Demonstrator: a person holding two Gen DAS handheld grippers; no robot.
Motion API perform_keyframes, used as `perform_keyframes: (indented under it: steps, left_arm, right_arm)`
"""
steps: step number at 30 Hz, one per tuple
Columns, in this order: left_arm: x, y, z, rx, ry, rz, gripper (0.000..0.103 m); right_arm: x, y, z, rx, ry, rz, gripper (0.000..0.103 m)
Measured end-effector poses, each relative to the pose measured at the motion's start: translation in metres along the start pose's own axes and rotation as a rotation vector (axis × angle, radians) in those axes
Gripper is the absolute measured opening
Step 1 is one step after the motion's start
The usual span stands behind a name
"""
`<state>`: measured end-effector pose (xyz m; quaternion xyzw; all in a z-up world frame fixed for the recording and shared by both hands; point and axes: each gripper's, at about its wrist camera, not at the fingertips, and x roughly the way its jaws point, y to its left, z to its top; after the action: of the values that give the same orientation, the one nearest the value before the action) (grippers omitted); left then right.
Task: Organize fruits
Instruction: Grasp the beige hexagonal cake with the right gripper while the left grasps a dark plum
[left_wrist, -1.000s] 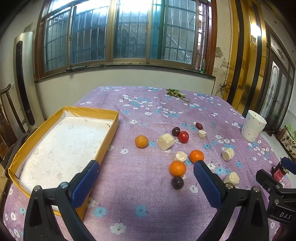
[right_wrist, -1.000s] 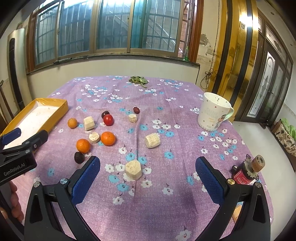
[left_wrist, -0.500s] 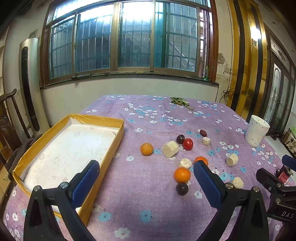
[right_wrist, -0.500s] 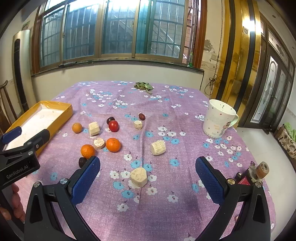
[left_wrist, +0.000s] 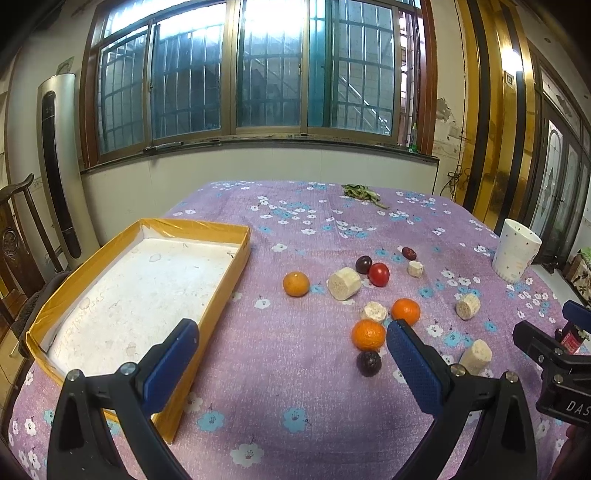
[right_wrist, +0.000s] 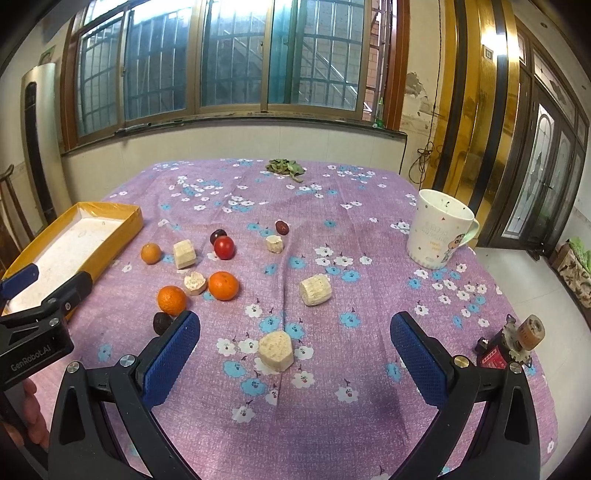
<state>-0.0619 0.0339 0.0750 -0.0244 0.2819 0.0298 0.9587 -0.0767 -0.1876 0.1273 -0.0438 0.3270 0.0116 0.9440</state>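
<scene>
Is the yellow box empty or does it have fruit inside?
Empty. The yellow box shows only its bare white floor; the oranges lie outside on the cloth.

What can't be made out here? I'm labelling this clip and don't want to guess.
- Yellow tray: its near corner is hidden behind the left gripper, left wrist view.
- Mug: its inside is hidden by its rim, in both views.
- Green leaves: too small to identify.
- Pale chunks: kind unclear.
</scene>
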Motion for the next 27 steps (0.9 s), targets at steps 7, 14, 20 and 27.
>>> perform_keyframes:
  steps: [7,14,20,27]
  left_arm:
    - [0.003,0.008,-0.006,-0.01,0.025,0.009,0.103]
    - [0.016,0.009,-0.008,-0.01,0.08,0.013,0.103]
    - [0.028,-0.002,-0.008,0.039,0.153,-0.047,0.103]
    - [0.05,-0.027,-0.008,0.123,0.279,-0.13,0.103]
  right_arm:
    - [0.005,0.0,-0.006,-0.004,0.019,-0.006,0.103]
    - [0.027,-0.002,-0.007,-0.002,0.111,0.029,0.103]
    - [0.058,-0.003,-0.012,0.002,0.227,0.087,0.103]
    - [0.093,-0.004,-0.018,0.007,0.349,0.139,0.053]
